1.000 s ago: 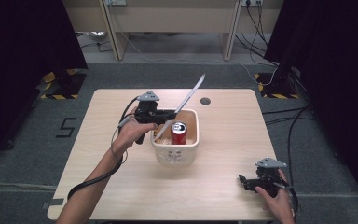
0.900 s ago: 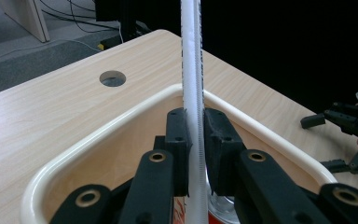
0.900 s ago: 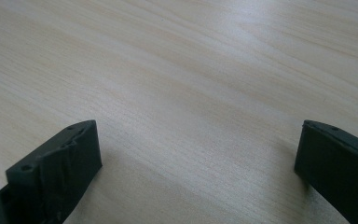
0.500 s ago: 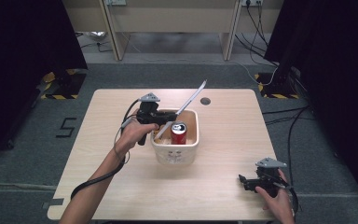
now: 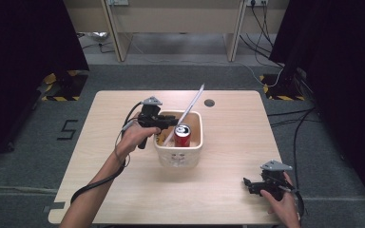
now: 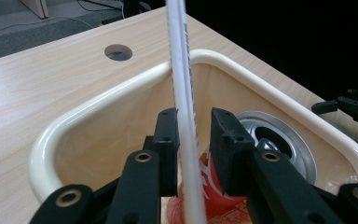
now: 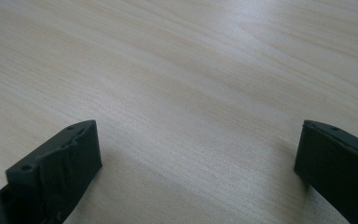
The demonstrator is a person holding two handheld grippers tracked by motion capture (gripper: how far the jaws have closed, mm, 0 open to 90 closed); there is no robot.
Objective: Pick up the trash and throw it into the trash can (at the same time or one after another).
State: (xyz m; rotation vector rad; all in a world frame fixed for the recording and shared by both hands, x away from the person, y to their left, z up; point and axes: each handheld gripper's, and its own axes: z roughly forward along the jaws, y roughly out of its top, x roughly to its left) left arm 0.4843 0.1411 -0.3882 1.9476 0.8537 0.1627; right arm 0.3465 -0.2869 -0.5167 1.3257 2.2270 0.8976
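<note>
Cream plastic tub holds a red drink can; left hand-held gripper, jaws just opening, straddles the leaning white strip unclamped; it may topple out. Right hand-held gripper gapes, empty.

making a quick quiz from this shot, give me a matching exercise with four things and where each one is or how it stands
Things:
1. can
2. white strip
3. right gripper
4. table hole

Places or states:
a. leans out over the bin rim, between the left gripper jaws
b. open, over bare table near the front right corner
c. stands upright inside the bin
d. behind the bin

Pairs: 1-c, 2-a, 3-b, 4-d
</note>
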